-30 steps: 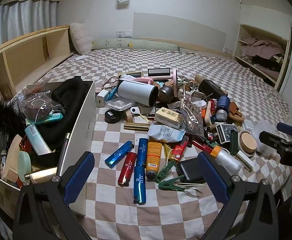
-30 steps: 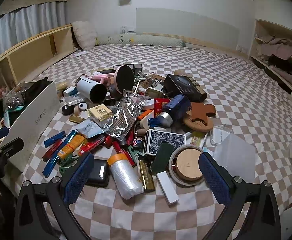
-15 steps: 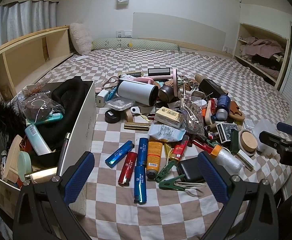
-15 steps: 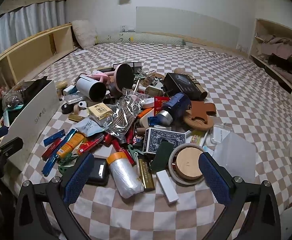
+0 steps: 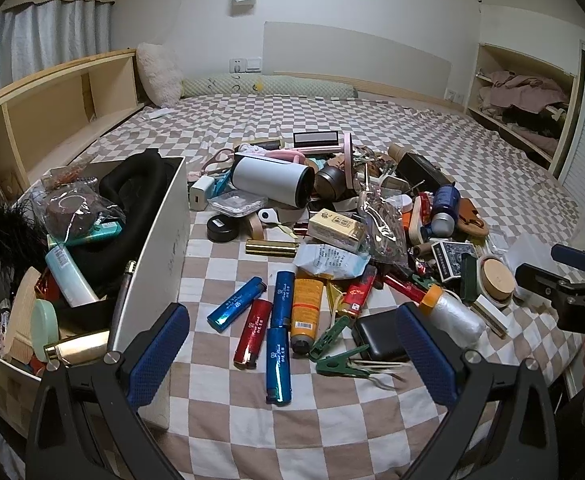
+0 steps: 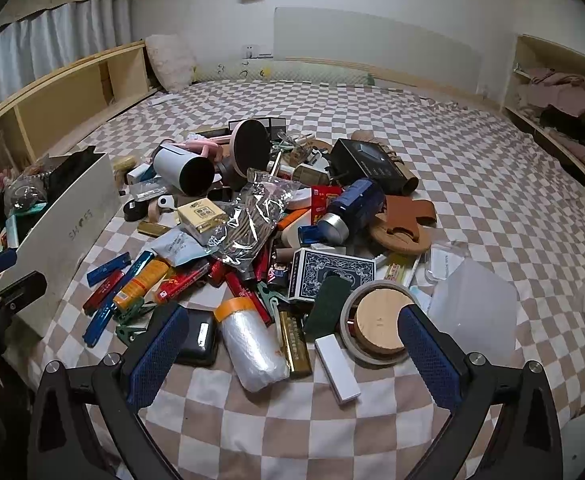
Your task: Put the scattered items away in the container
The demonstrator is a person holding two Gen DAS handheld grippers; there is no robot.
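A white box at the left holds several items; it also shows in the right wrist view. A pile of scattered items lies on the checkered bed: blue and red lighters, an orange tube, a black case, green clips, a white cylinder. My left gripper is open and empty above the lighters. My right gripper is open and empty above a plastic film roll, a wood-lidded tin and a card deck.
A wooden shelf runs along the left of the bed. An open closet with clothes stands at the right. A translucent lid lies near the bed's right edge. Bare checkered sheet stretches behind the pile.
Both grippers have stayed nearly still and open. The right wrist view has shifted very slightly toward the pile.
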